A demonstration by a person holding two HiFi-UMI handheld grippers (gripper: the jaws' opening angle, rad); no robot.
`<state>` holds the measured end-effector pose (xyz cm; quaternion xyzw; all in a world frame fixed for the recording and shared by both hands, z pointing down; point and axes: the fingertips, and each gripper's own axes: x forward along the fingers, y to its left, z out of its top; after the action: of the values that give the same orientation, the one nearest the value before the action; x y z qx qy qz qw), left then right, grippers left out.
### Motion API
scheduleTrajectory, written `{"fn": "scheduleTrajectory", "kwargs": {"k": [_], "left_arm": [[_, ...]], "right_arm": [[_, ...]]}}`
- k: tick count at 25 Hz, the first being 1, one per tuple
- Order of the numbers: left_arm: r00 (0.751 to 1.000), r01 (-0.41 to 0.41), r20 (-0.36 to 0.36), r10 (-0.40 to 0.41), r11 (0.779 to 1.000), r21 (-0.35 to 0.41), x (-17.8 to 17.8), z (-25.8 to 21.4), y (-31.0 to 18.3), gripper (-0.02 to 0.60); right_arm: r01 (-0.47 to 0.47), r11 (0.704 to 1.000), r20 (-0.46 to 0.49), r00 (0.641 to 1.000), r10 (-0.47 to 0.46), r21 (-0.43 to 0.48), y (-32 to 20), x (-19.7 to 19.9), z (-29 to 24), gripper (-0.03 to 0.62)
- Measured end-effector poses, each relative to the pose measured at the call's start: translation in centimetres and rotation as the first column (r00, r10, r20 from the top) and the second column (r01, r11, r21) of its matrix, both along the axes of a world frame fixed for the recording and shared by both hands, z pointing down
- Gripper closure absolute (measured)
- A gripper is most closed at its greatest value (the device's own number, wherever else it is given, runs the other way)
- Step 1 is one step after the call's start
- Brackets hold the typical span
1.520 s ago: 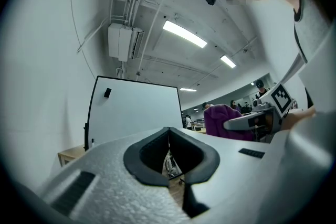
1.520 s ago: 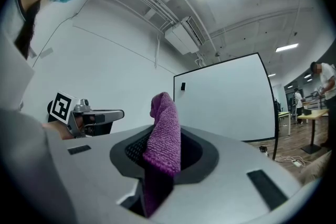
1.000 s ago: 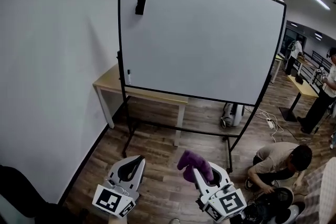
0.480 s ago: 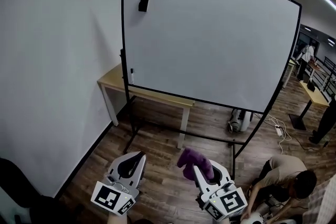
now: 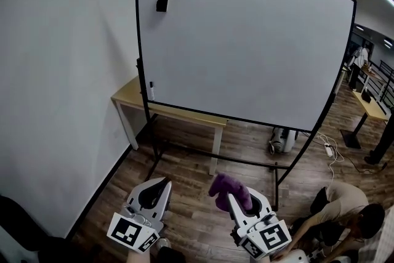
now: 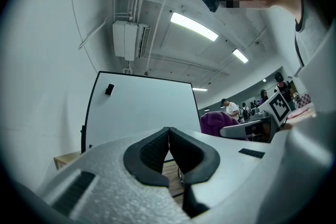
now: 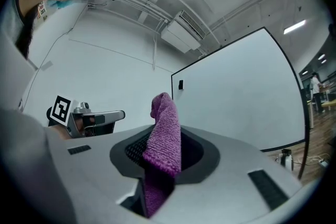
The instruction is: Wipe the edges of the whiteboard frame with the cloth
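Whiteboard (image 5: 246, 40) on a rolling stand, seen from above and in front; all positions are given relative to the board. Its writing surface is blank. A thin black frame (image 5: 137, 21) runs round all four sides, and the bottom rail sits above dark stand legs on a wood floor. Behind the board's lower left corner stands a wooden table (image 5: 126, 94) against the white wall. Below and to the right of the board, a person (image 5: 345, 215) crouches on the floor, and a small white appliance (image 5: 280, 140) rests just under the bottom rail.

Both tools are held low, in front of the board and well apart from it. The left gripper (image 6: 169, 145) has its dark pads pressed together with nothing between them. The right gripper (image 7: 165, 157) is clamped on a purple cloth (image 7: 165, 123), which stands up from the jaws in a loose fold and points toward the board.

On the board itself, a small black block (image 5: 162, 1) clings near the upper left corner, and a marker-like object (image 5: 151, 90) sits near the lower left corner, just inside the frame.

Progress: the cloth is in hand but touches no edge. No rail shows any sign of wiping, so the job appears not yet begun; top, bottom and both side rails all seem left to do.
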<state>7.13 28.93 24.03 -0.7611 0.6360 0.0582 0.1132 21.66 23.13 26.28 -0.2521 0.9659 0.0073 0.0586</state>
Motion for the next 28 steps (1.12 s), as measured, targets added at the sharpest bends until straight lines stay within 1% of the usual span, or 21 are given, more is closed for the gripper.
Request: {"fn": "scheduleTrajectory", "kwargs": {"k": [5, 10, 21, 28], "left_arm": [[1.0, -0.02, -0.002, 0.02, 1.0, 0.002, -3.0, 0.0, -2.0, 0.565], [0.999, -0.043, 0.007, 0.043, 0.999, -0.012, -6.6, 0.2, -4.1, 0.565], [0.994, -0.105, 0.032, 0.106, 0.994, -0.031, -15.3, 0.6, -8.5, 0.565], [0.991, -0.129, 0.017, 0.13, 0.991, -0.031, -20.3, 1.2, -9.8, 0.565]], "right_arm": [[-0.03, 1.0, -0.003, 1.0, 0.03, -0.006, -1.6, -2.7, 0.2, 0.514], [-0.069, 0.998, 0.009, 0.998, 0.069, -0.012, -3.4, -5.7, -0.1, 0.514], [-0.131, 0.991, 0.0, 0.991, 0.132, -0.035, -6.8, -14.4, 0.5, 0.514], [-0.164, 0.985, -0.005, 0.986, 0.164, -0.047, -7.6, -18.9, 1.2, 0.514]]}}
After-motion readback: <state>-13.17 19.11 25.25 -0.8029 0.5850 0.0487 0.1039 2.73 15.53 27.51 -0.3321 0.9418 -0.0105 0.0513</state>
